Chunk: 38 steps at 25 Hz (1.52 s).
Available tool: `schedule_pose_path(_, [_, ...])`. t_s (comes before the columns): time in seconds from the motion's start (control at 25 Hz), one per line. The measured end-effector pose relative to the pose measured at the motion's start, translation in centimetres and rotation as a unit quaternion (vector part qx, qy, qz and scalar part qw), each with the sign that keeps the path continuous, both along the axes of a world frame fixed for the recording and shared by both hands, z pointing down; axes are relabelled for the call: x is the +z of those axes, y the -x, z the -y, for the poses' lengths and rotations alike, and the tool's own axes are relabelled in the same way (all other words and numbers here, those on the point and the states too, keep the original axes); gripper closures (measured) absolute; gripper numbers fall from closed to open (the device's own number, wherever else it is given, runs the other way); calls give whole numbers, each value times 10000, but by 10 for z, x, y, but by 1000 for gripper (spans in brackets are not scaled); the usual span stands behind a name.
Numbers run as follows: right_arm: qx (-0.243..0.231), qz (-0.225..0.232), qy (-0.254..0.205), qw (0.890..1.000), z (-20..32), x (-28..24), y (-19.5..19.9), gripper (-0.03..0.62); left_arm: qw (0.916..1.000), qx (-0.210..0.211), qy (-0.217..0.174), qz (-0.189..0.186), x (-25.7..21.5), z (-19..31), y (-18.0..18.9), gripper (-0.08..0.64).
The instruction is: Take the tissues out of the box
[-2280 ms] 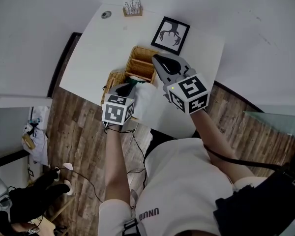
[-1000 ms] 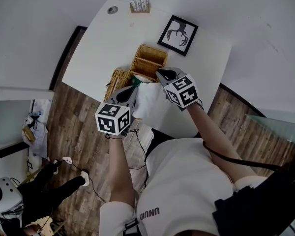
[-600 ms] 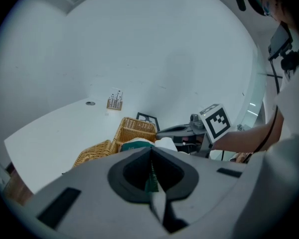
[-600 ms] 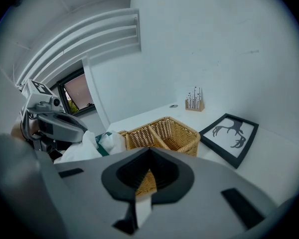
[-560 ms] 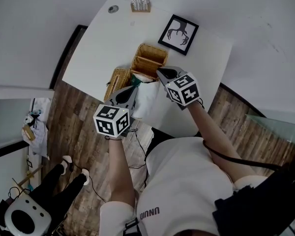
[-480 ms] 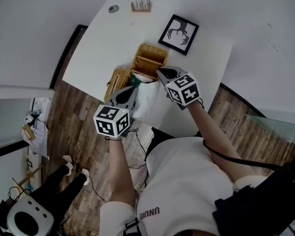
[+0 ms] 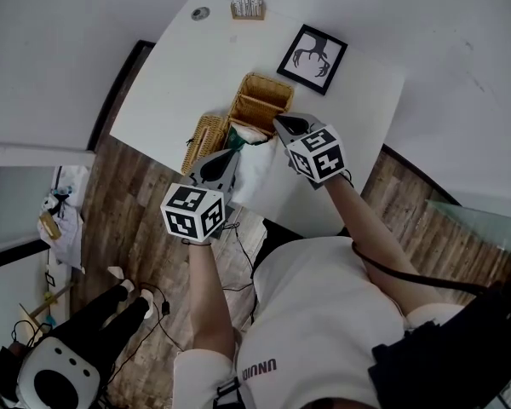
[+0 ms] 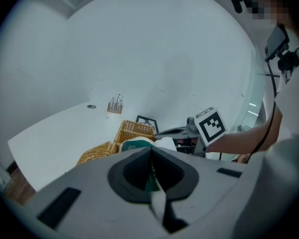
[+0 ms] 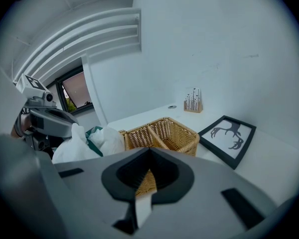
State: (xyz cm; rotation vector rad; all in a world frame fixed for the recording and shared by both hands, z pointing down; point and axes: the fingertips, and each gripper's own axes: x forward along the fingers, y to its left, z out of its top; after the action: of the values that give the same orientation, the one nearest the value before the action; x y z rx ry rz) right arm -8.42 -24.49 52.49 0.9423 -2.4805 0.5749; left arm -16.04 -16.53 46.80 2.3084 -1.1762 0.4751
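White bench (image 7: 170, 83) carries a wicker basket (image 7: 260, 100) and tissues (image 7: 255, 164). Left tongs (image 8: 150, 152) and right tongs (image 9: 149, 151) are pressed together.

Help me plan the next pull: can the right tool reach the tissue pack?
Likely yes: the tissue pack, pinched in the left tool, is close beside the right tool with nothing between them.

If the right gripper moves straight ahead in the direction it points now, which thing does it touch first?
Most likely the wicker basket. The right gripper, jaws together, points at the basket's near wall, and nothing shows in between. How far off the basket stands is unclear from these views.
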Motion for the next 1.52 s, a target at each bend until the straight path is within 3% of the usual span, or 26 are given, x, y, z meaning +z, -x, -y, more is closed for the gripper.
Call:
schedule_pose_path(0.56, [47,-41,-47,10000,2,1,1,574,9999,-41,-113,-62,-12,-6,3,549])
schedule_pose_path(0.72, [95,-9,-43,9999,4,1,1,574,9993,-130,-277,-220,-25,-3,4,549])
schedule_pose_path(1.04, [115,0,-46,9999,3,1,2,574,9979,-174,-585,-193,-47,4,5,549])
schedule_pose_path(1.52, [173,-186,-96,9996,3,-1,0,572,9962,-350,-723,-325,-59,1,12,549])
